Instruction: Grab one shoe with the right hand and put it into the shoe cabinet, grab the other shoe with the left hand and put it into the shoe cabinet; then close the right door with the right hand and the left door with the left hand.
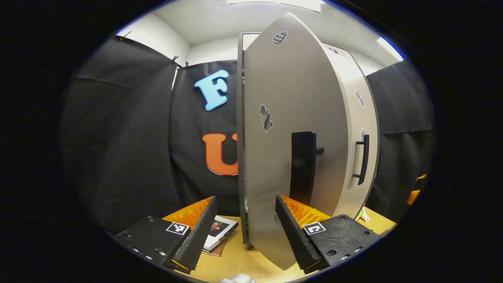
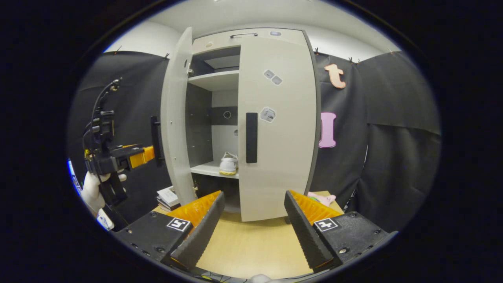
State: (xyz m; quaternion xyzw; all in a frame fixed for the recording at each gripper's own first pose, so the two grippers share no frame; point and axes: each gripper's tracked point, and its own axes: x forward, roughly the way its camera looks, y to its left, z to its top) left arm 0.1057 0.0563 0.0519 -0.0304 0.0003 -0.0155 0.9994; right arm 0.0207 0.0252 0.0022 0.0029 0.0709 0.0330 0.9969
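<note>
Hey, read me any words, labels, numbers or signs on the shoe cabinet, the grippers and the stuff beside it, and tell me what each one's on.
No text can be read here.
Sticker on the left door: a pattern, no words legible.
Stickers on the right door: too small to read.
Square tag on the right gripper: a black-and-white code pattern, not letters.
Book cover: blurred.
</note>
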